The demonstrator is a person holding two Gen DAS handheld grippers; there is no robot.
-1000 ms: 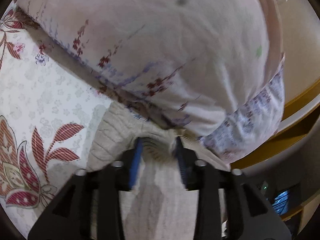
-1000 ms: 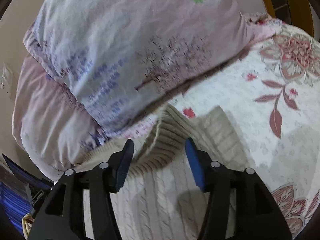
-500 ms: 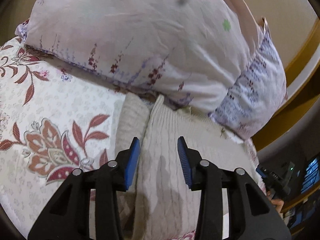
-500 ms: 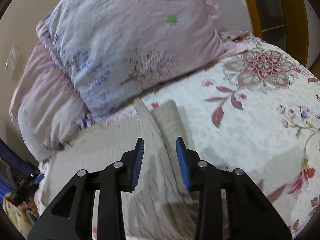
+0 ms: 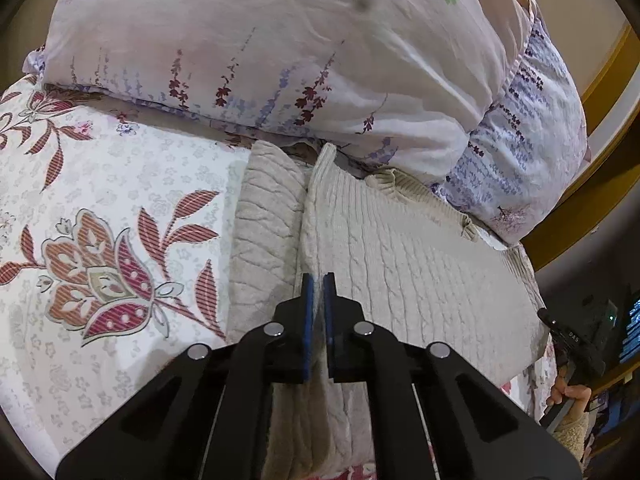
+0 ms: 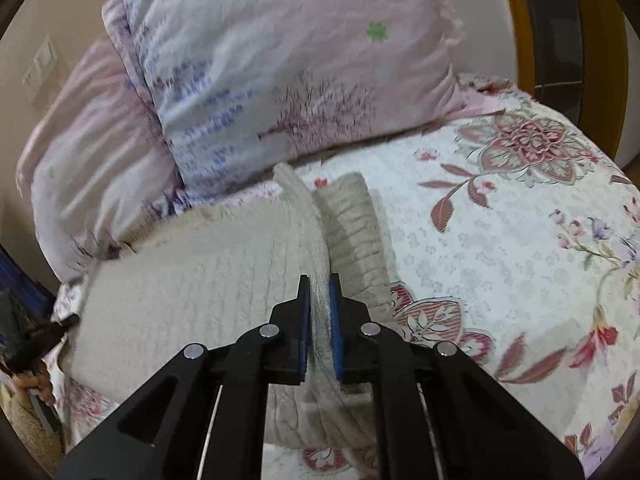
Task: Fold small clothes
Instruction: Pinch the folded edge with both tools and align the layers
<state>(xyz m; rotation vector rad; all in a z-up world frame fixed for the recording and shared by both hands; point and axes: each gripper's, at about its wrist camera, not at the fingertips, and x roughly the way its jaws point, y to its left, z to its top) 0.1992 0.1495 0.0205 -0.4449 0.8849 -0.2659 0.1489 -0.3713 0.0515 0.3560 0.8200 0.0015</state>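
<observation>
On the floral bedspread [image 5: 120, 184], right up against the two stacked pillows [image 5: 280, 60], your cream knit sweater [image 5: 420, 264] is lying flat with a sleeve [image 5: 268, 224] folded in along its side. Big change from a second ago: both sets of fingers were standing apart over the knit, and now they've pinched down. Your left gripper [image 5: 318, 280] has its blue pads nearly together on a raised ridge of sweater fabric next to the sleeve. Your right gripper [image 6: 320, 282] is clamped the same way on a knit ridge in its own view. So to me you're past the reaching part and ready to lift or drag for the next fold.

Stuff I can't make out: both wrist views show what looks like the same sweater edge, so how far apart your two grips are is anyone's guess. How many layers each pinch caught is hidden by the pads. The sweater's near hem is cut off under the gripper bodies, and your other hand [image 5: 572, 396] only peeks in at the frame edge.
</observation>
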